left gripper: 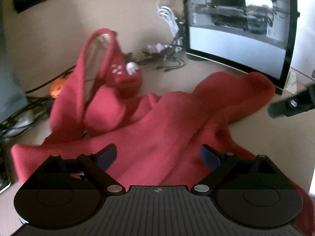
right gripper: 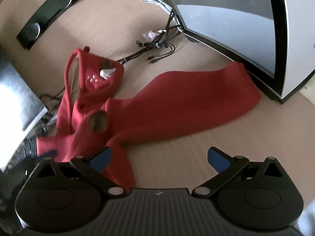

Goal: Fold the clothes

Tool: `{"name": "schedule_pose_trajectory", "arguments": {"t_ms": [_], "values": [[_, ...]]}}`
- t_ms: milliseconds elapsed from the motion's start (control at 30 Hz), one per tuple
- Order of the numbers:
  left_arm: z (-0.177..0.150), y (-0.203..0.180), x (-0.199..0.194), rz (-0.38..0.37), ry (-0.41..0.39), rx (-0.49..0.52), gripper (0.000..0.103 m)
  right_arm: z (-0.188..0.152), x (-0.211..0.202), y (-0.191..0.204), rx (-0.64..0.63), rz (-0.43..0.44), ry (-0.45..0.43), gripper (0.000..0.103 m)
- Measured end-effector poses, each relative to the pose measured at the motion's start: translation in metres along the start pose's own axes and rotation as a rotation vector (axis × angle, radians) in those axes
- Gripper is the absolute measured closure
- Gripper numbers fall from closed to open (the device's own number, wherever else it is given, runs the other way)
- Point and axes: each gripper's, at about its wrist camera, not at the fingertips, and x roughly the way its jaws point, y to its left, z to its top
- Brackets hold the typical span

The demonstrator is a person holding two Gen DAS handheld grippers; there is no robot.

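Lying rumpled and unfolded on tan desk (right gripper: 187, 169): red garment (right gripper: 177, 102), hooded end bunched toward cable bundle (right gripper: 155, 47), one sleeve stretched to base of monitor (right gripper: 246, 19). Left gripper (left gripper: 158, 156): jaws apart, over cloth, nothing pinched. Right gripper (right gripper: 159, 157): jaws apart, mostly over bare desk, cloth edge under its left finger only. Risks, judged: snagging cables when dragging hood; sleeve catching under monitor; pinching a single layer and bunching instead of creasing; shoving speaker bar (right gripper: 49, 9) during a wide sweep.
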Motion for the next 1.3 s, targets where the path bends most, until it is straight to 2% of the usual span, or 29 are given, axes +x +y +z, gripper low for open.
{"name": "schedule_pose_trajectory", "arguments": {"t_ms": [133,267,400,500,600,667,767,867,933,1000,1067,1133,1233,1300], "values": [[-0.021,0.039,0.000,0.097,0.061,-0.071,0.006,0.003,0.011,0.007,-0.013,0.010,0.008,0.000],[-0.031,0.083,-0.004,0.148,0.077,-0.203,0.005,-0.001,0.013,0.028,-0.115,0.002,0.002,0.000],[-0.027,0.091,-0.016,0.091,0.064,-0.233,0.005,0.002,0.010,0.063,-0.269,-0.003,-0.054,0.000],[-0.022,0.088,-0.023,-0.014,0.043,-0.234,0.005,0.014,0.012,0.090,-0.322,0.064,-0.082,0.000],[-0.019,0.088,-0.033,-0.087,0.009,-0.238,0.005,0.028,0.023,0.108,-0.304,0.139,-0.065,0.000],[-0.018,0.093,-0.031,-0.073,0.002,-0.247,0.004,0.033,0.035,0.120,-0.330,0.148,-0.048,0.000],[-0.020,0.109,-0.024,-0.020,0.011,-0.300,0.004,0.027,0.065,0.139,-0.470,0.015,-0.031,0.000],[-0.023,0.131,-0.015,0.013,0.027,-0.391,0.004,0.019,0.108,0.147,-0.620,-0.193,0.077,0.000],[-0.026,0.143,-0.008,0.058,0.043,-0.411,0.004,0.012,0.123,0.145,-0.707,-0.251,0.119,0.000],[-0.027,0.150,-0.002,0.135,0.065,-0.401,0.004,0.011,0.117,0.144,-0.718,-0.232,0.085,0.000],[-0.031,0.162,0.000,0.214,0.095,-0.417,0.004,0.018,0.095,0.141,-0.643,-0.143,0.033,0.000],[-0.036,0.177,-0.007,0.246,0.097,-0.475,0.004,0.029,0.076,0.132,-0.539,-0.043,0.015,0.000],[-0.031,0.176,-0.037,0.205,0.022,-0.472,0.004,0.041,0.067,0.116,-0.373,0.138,0.080,0.000],[-0.025,0.160,-0.052,0.110,-0.016,-0.397,0.004,0.044,0.075,0.111,-0.291,0.234,0.137,0.000]]}}
